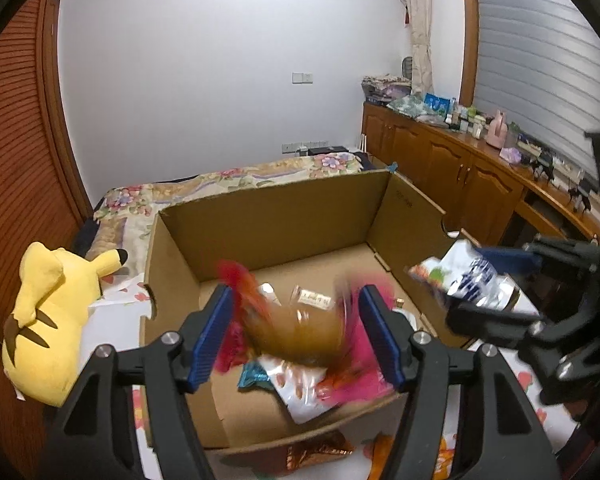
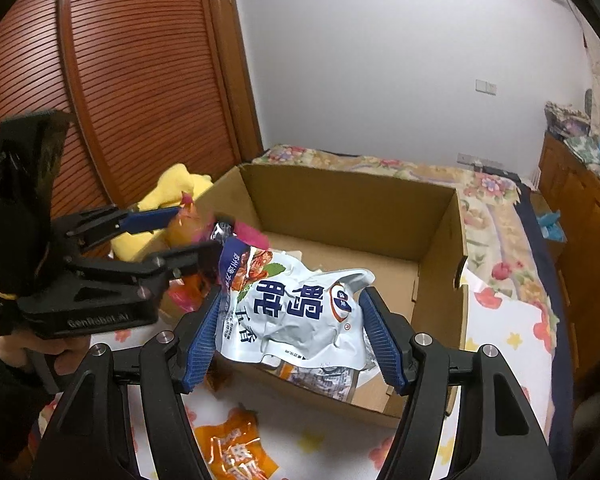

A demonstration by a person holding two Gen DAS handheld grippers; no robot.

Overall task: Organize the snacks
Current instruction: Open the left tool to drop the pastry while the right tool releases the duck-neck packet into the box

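Observation:
An open cardboard box (image 1: pixel 276 216) sits on the flowered bed; it also shows in the right wrist view (image 2: pixel 352 208). My left gripper (image 1: pixel 298 334) is open over its near side; a blurred pink and brown snack bag (image 1: pixel 300 328) is between the jaws, falling, above several packets on the box floor. My right gripper (image 2: pixel 294 330) is shut on a white and blue snack bag (image 2: pixel 296 312) held above the box's near edge; it also shows in the left wrist view (image 1: pixel 472 284). The left gripper (image 2: pixel 188 236) shows at the left of the right wrist view.
A yellow plush toy (image 1: pixel 48 320) lies left of the box. An orange snack packet (image 2: pixel 236 452) lies on the bed in front of the box. Wooden cabinets (image 1: pixel 460 168) with clutter run along the right. A slatted wooden door (image 2: pixel 112 80) stands at the left.

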